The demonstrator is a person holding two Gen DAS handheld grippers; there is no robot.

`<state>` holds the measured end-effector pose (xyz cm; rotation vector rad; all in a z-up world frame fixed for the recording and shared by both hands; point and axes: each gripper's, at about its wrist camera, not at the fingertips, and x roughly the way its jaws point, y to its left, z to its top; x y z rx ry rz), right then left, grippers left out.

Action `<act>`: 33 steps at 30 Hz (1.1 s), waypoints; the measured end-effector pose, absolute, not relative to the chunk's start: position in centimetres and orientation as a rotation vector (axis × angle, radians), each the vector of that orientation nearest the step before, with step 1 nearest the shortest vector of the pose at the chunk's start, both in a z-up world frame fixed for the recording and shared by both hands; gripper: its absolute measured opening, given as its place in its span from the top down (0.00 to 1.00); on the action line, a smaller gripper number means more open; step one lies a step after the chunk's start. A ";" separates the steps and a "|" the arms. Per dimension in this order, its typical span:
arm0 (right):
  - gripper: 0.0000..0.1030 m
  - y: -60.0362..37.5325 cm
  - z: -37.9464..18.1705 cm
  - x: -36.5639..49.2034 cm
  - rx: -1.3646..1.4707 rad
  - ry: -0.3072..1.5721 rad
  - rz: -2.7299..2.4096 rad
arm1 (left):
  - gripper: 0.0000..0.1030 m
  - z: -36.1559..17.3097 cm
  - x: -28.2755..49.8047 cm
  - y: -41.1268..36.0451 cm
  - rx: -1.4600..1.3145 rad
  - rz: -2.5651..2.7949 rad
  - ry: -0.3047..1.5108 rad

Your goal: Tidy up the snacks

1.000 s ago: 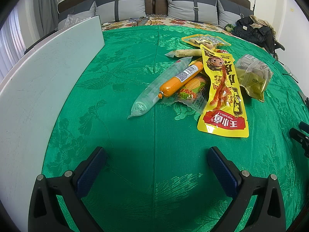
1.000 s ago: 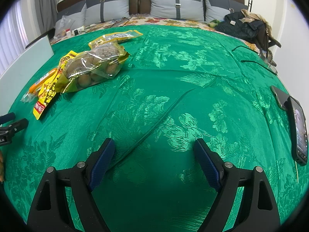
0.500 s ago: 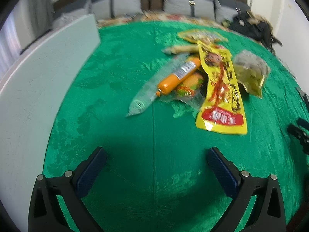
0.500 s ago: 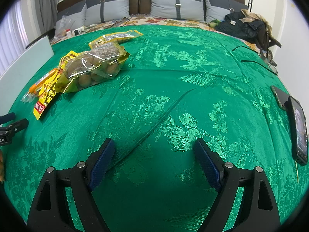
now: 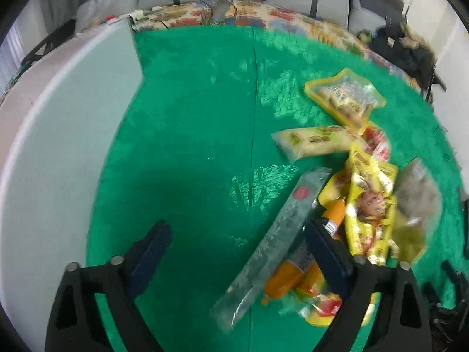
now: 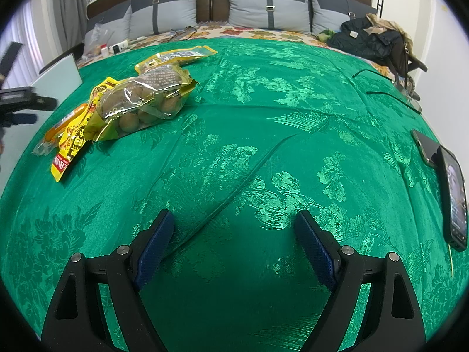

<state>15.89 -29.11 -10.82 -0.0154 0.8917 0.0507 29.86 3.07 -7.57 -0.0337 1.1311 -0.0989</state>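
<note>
- Now my left gripper (image 5: 234, 252) hangs over the near left edge of the snack pile on the green patterned bedspread (image 5: 190, 146); its jaws have just been closing a little but stand apart, gripping nothing.
- Between them lies the long clear plastic tube packet (image 5: 275, 249), slanting from near to far right, no pad pressing on it.
- Its right finger (image 5: 328, 255) covers part of the orange sausage stick (image 5: 284, 281).
- Right of that lies the tall yellow snack bag with a cartoon face (image 5: 369, 205); farther off, a pale cream packet (image 6: 316, 143) and a yellow-rimmed pouch (image 5: 346, 96).
- A pale flat board (image 5: 58, 146) stands along the left.
- My right gripper (image 6: 234, 246) is released, jaws wide over bare bedspread, well apart from the clear bag of round brown snacks (image 6: 143, 102) at far left.
- A dark phone (image 6: 454, 202) rests at the right edge.
</note>
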 end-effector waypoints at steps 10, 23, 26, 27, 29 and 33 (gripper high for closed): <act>0.15 -29.1 -10.8 15.9 -0.015 0.892 0.051 | 0.56 -8.2 28.9 1.0 0.145 -0.239 1.111; 0.15 -29.1 -10.8 15.9 -0.015 0.892 0.051 | 0.81 -8.0 22.6 4.7 -0.016 -0.072 1.096; 0.15 -29.1 -10.8 15.9 -0.015 0.892 0.051 | 0.81 -8.1 20.9 5.3 -0.045 -0.088 1.089; 0.15 -29.1 -10.8 15.9 -0.015 0.892 0.051 | 0.80 -8.2 20.6 5.4 -0.051 -0.097 1.087; 0.15 -29.1 -10.8 15.9 -0.015 0.892 0.051 | 0.62 -8.2 20.2 5.3 -0.051 -0.116 1.062; 0.15 -29.1 -10.8 16.0 -0.014 0.892 0.051 | 0.15 -9.0 20.0 5.4 -0.007 -0.073 1.043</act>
